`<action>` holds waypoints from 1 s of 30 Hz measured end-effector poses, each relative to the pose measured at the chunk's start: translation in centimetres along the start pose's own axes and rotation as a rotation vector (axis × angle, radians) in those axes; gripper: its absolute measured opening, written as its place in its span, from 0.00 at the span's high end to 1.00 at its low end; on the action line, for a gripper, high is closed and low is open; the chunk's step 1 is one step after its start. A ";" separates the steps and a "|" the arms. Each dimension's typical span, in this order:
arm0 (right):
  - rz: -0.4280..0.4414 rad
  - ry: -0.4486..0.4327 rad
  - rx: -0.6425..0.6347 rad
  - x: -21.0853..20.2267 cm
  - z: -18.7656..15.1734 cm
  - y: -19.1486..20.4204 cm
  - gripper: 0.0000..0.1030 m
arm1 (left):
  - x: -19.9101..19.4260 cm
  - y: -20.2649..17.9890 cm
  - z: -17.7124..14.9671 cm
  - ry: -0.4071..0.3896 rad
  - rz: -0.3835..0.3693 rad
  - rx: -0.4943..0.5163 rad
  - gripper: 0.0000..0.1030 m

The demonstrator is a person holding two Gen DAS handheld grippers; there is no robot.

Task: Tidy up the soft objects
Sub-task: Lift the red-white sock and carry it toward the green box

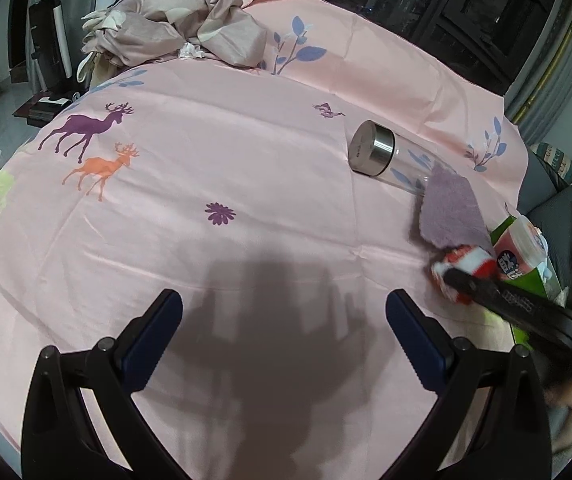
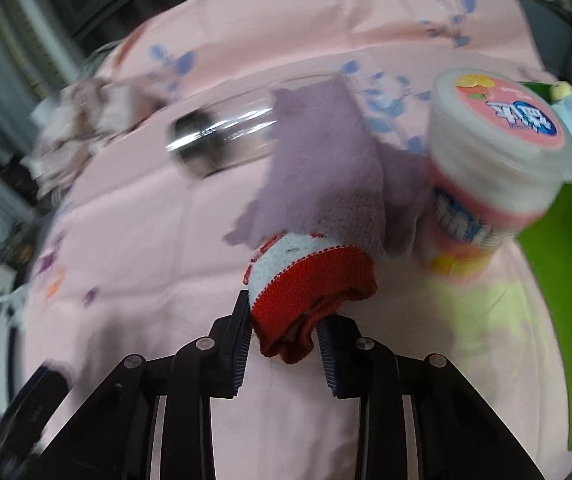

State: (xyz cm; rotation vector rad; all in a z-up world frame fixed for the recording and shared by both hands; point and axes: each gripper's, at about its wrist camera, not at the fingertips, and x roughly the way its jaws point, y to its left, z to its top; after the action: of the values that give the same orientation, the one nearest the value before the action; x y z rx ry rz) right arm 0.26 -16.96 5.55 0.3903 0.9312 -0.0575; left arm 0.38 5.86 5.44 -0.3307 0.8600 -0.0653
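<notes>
My right gripper (image 2: 286,320) is shut on a red and white sock (image 2: 306,280), gripping its red cuff; the sock lies partly under a purple cloth (image 2: 326,164). In the left wrist view the same sock (image 1: 466,268) and purple cloth (image 1: 452,216) sit at the right edge of the pink bedsheet (image 1: 206,280), with the right gripper's arm (image 1: 518,304) reaching in. My left gripper (image 1: 284,316) is open and empty above the sheet, well left of the sock.
A clear bottle with a steel cap (image 1: 382,156) lies beside the purple cloth. A pink and white tub (image 2: 498,152) leans on a green box (image 2: 566,300). A crumpled beige fabric pile (image 1: 182,32) sits at the far side.
</notes>
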 end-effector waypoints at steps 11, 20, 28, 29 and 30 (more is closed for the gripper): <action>0.291 0.234 -0.170 -1.3 -6.3 2.6 0.69 | -0.2 0.8 0.2 0.019 -0.027 -0.044 0.02; 0.184 0.218 -0.116 -1.4 -5.8 0.4 0.53 | 0.5 -0.7 -0.8 0.099 -0.110 0.007 0.02; 0.170 0.090 -0.022 -3.7 -4.5 -2.6 0.44 | 0.9 -3.9 -2.9 0.205 -0.227 0.103 0.10; 0.167 0.089 -0.019 -3.7 -4.5 -2.7 0.44 | 1.0 -4.4 -3.3 0.218 -0.249 0.117 0.12; 0.171 0.094 -0.019 -3.6 -4.5 -2.7 0.44 | 1.1 -5.0 -3.8 0.233 -0.274 0.130 0.16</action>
State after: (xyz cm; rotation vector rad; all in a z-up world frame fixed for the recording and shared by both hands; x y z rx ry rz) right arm -5.93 -18.31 5.23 0.4569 0.9867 0.1261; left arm -1.36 -0.08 3.91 -0.3211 1.0308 -0.4191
